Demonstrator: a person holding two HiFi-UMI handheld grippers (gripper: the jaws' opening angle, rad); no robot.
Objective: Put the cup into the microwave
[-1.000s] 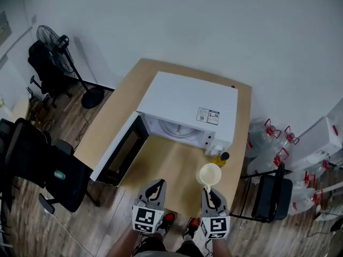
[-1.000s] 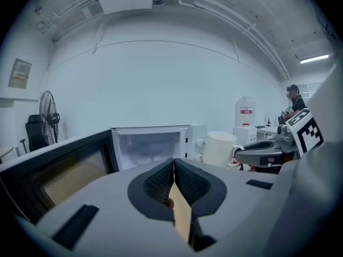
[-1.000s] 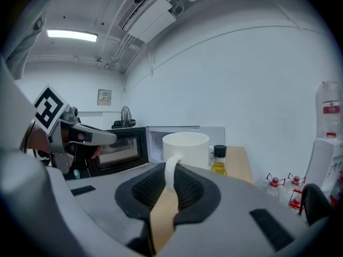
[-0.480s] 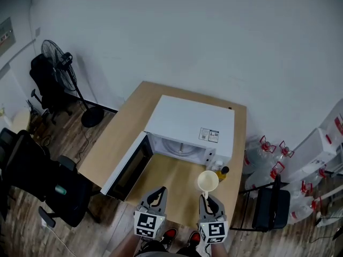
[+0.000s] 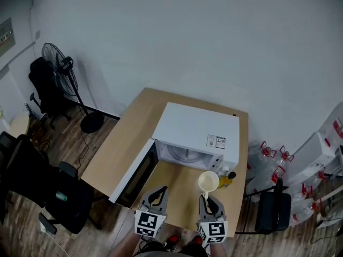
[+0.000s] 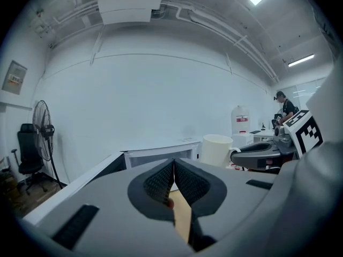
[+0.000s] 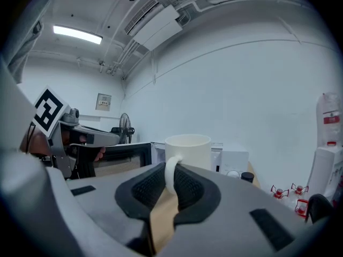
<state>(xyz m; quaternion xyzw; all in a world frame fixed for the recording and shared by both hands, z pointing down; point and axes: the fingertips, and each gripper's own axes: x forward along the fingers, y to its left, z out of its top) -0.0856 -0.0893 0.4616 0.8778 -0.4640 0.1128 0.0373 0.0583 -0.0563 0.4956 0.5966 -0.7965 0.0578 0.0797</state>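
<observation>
- Right gripper (image 7: 171,176): the jaws are clamped on the handle of the cup (image 7: 187,151), which stands upright and clear of the table (image 5: 126,139).
- Left gripper (image 6: 174,164): the jaws are pressed together with nothing between the pads.
- Cup position, head view: at 5 o'clock from the microwave (image 5: 197,128), just in front of its control end, with a small dark-capped bottle (image 5: 228,178) at 3 o'clock from the cup.
- Microwave door (image 5: 136,171): open, swung out toward 7 o'clock.
- Labels: a sticker (image 5: 216,141) sits on the microwave top; its print is too small to read.
- Labels: the wall panel (image 6: 13,77) and the red band on the water jug (image 6: 240,120) carry print that is not legible.
- Markers: each gripper carries a cube of black-and-white squares (image 7: 47,111); these hold no text.
- Head view only: the whole table, the microwave top, the pedestal fan (image 5: 57,63) at 10 o'clock and the red-handled water bottles (image 5: 271,153) at 3 o'clock.
- Left gripper view only: a person (image 6: 284,109) in the background at 3 o'clock and a ceiling air unit (image 6: 128,5) at 12 o'clock.
- Right gripper view only: the pads meeting the cup handle.
</observation>
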